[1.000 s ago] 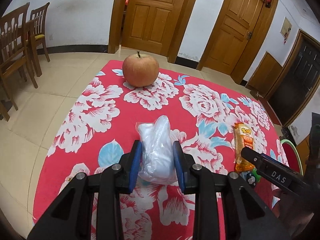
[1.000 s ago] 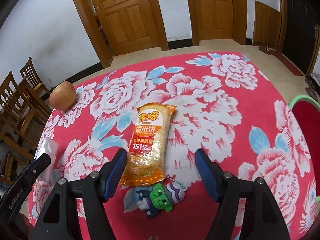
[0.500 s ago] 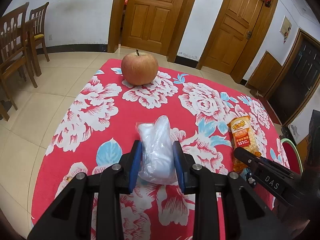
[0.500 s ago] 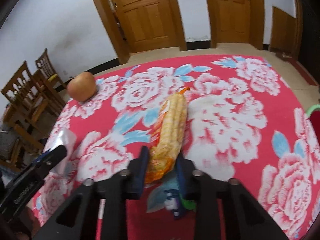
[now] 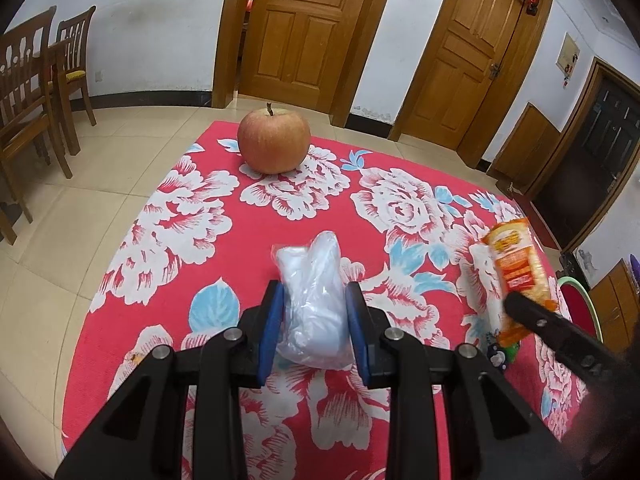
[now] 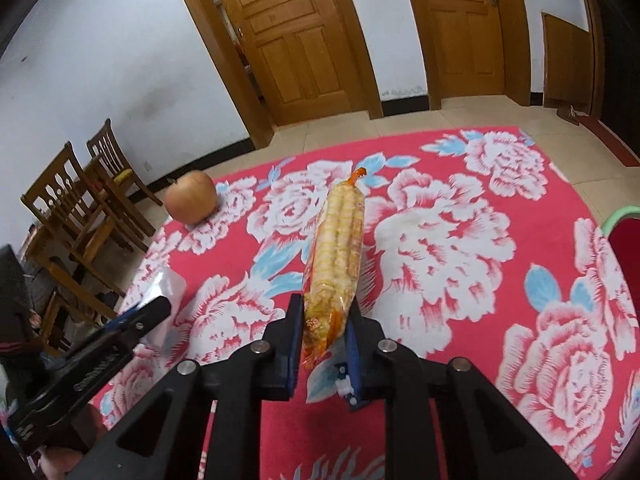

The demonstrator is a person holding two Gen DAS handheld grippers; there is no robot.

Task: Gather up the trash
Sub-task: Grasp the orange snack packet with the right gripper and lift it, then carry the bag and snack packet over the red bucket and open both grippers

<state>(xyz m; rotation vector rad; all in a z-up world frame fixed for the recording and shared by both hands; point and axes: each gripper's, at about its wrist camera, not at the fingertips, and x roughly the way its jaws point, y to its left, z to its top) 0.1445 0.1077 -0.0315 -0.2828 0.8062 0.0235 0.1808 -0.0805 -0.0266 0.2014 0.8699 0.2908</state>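
My left gripper [image 5: 314,312] is shut on a crumpled clear plastic bag [image 5: 314,300] and holds it over the near part of the red floral tablecloth [image 5: 168,240]. My right gripper [image 6: 322,332] is shut on the lower end of an orange snack packet [image 6: 336,256], lifted off the cloth and pointing away from me. The packet also shows in the left wrist view [image 5: 518,268] with the right gripper's finger under it. The plastic bag shows in the right wrist view [image 6: 164,286] at the left.
An apple [image 5: 274,140] stands at the far edge of the table; it also shows in the right wrist view [image 6: 191,202]. A small toy keychain [image 5: 500,354] lies on the cloth at the right. Wooden chairs [image 5: 36,80] stand at the left. A red chair with a green rim [image 5: 580,304] is at the right.
My right gripper closed on the snack packet and lifted it off the cloth, away from the toy keychain. My left gripper rose slightly with the plastic bag still in it.
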